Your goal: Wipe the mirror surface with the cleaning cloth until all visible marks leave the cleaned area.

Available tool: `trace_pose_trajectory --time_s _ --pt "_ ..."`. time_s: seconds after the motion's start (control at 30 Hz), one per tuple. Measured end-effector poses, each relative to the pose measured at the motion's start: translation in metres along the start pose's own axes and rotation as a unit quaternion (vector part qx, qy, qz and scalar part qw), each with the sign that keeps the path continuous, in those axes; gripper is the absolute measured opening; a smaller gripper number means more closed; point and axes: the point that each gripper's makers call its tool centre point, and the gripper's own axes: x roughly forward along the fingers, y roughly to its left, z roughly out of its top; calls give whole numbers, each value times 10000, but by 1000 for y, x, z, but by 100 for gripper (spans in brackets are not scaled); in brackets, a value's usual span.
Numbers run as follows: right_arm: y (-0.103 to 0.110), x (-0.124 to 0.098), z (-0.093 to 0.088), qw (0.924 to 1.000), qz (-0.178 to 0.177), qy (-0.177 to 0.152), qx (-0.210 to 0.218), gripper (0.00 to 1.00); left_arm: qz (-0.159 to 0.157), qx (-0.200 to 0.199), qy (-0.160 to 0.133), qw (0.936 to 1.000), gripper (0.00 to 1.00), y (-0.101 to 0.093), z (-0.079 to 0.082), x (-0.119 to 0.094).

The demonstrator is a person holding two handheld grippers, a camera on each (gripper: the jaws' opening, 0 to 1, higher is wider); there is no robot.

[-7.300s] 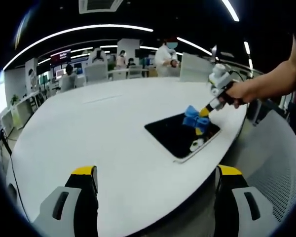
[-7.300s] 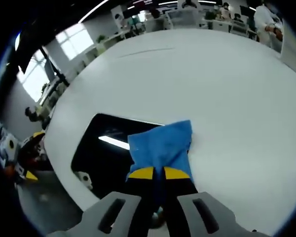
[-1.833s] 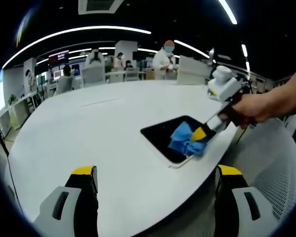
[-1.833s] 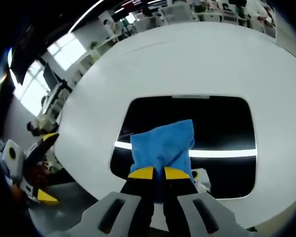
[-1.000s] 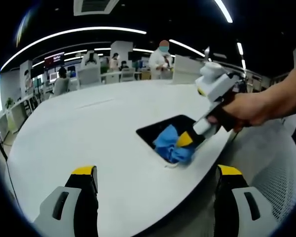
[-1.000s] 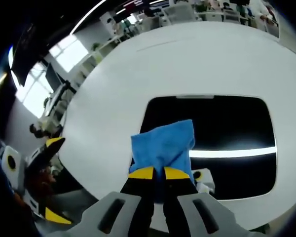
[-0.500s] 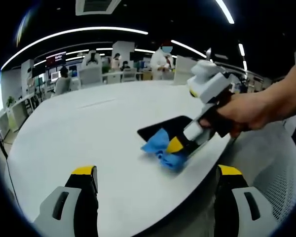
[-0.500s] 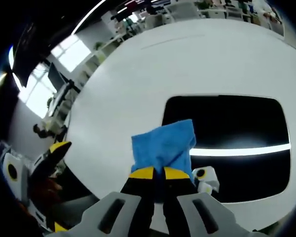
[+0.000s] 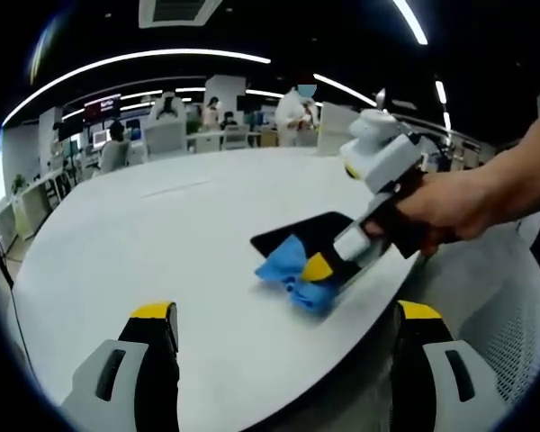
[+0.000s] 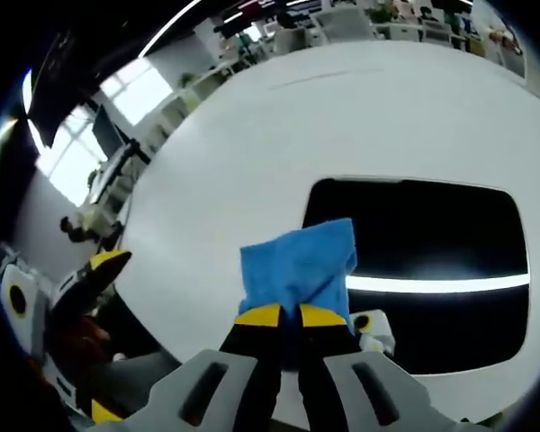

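- Left gripper view: left gripper (image 9: pixel 283 360) held with jaws wide apart and nothing between them, yellow-tipped fingers (image 9: pixel 153 313) rising at 7 and 5 o'clock above the near edge of the white table (image 9: pixel 144 234).
- Past centre toward 3 o'clock, right gripper (image 9: pixel 317 267) reaching in, carried by a person's hand (image 9: pixel 441 211), jaws pinched on the blue cleaning cloth (image 9: pixel 292 270).
- Cloth pressed down at the near corner of the dark mirror (image 9: pixel 319 231), partly on the mirror, partly over the white tabletop beside it.
- At 12 o'clock, beyond the table, office desks and several people (image 9: pixel 297 106), too small to detail.
- Right gripper view: right gripper (image 10: pixel 290 315) clamped shut on the blue cleaning cloth (image 10: pixel 297 261), yellow tips together at 6 o'clock.
- Cloth fanned upward from the jaws, covering the mirror's (image 10: pixel 432 243) left edge; mirror lying toward 3 o'clock, a bright light strip reflected across it.
- Left gripper (image 10: pixel 85 279) at 9 o'clock, past the table (image 10: pixel 252 135) edge; open or closed cannot be told from here.
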Motion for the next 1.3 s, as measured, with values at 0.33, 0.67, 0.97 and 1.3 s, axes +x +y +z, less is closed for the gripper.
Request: trace_pose_trajectory --time_s 0.33,0.67,0.97,1.3 --pt "1 -2 -2 9998 44 162 -55 2 -19 10 42 10000 99 0 -1 0" --pt "3 0 -4 9990 -89 351 -266 1 -22 6 39 10000 99 0 -1 0" --pt "1 6 6 9954 -452 691 -478 0 -20 -14 37 10000 99 0 -2 1" --pt "-5 14 26 9955 -481 711 -409 0 -18 -51 30 10000 99 0 -1 1"
